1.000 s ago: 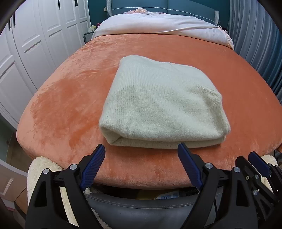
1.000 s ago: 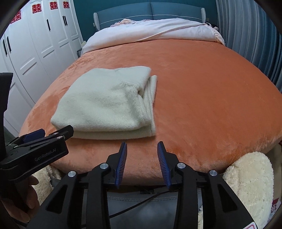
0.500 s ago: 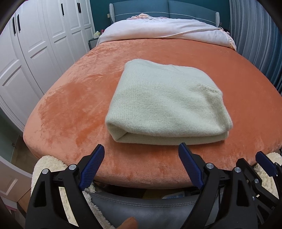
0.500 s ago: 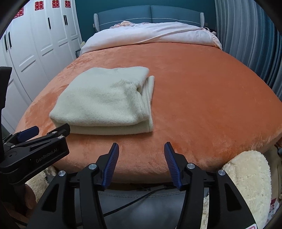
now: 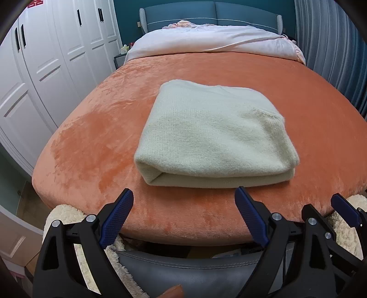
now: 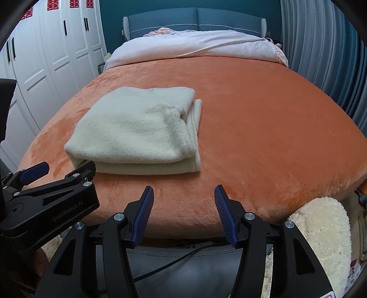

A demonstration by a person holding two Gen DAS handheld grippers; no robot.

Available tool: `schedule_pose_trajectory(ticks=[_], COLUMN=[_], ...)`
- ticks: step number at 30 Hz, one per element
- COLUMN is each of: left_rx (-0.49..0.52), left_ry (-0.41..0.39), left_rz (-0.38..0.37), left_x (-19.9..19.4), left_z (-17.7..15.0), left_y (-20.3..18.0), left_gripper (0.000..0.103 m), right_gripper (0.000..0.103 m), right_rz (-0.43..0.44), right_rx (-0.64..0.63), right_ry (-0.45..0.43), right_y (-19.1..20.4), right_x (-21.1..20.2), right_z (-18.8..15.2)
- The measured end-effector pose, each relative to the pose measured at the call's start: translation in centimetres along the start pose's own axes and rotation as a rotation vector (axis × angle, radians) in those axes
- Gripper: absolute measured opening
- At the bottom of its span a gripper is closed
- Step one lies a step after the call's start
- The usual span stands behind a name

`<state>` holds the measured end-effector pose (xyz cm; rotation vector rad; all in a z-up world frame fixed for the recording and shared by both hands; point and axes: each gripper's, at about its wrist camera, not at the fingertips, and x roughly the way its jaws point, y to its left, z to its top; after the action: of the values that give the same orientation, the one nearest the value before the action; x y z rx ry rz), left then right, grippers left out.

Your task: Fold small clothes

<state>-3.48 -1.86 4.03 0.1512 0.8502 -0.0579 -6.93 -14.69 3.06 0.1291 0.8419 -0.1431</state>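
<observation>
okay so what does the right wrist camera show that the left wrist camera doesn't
Only the right wrist view shows the red paper cutouts on the wardrobe doors, the stacked layer edges on the folded cream sweater and the left gripper's side. Only the left wrist view shows the sweater's rounded fold and wood floor. Both show the orange blanket, the teal headboard, and open, empty jaws on the left gripper and right gripper.

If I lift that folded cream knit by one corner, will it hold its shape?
Probably not: the folded knit looks soft, with loose stacked layers showing at its right edge, so it would likely unfold. Pushed, its fuzzy weave may drag on the plush orange blanket.
</observation>
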Motion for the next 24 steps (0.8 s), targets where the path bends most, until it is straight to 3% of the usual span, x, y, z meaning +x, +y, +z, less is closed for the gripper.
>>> schedule_pose_trajectory(ticks=[17,24], left_rx=[-0.026,-0.012], left_ry=[0.004,-0.003], left_rz=[0.011,-0.024], left_x=[0.1,0.0], left_z=[0.1,-0.3], left_y=[0.6,0.1], left_gripper=[0.091,0.091], right_gripper=[0.055,0.055], right_rz=[0.005,0.008], right_rx=[-0.005,-0.032], right_ry=[0.004,0.010], right_y=[0.6,1.3], right_x=[-0.1,0.1], right_z=[-0.1,-0.3])
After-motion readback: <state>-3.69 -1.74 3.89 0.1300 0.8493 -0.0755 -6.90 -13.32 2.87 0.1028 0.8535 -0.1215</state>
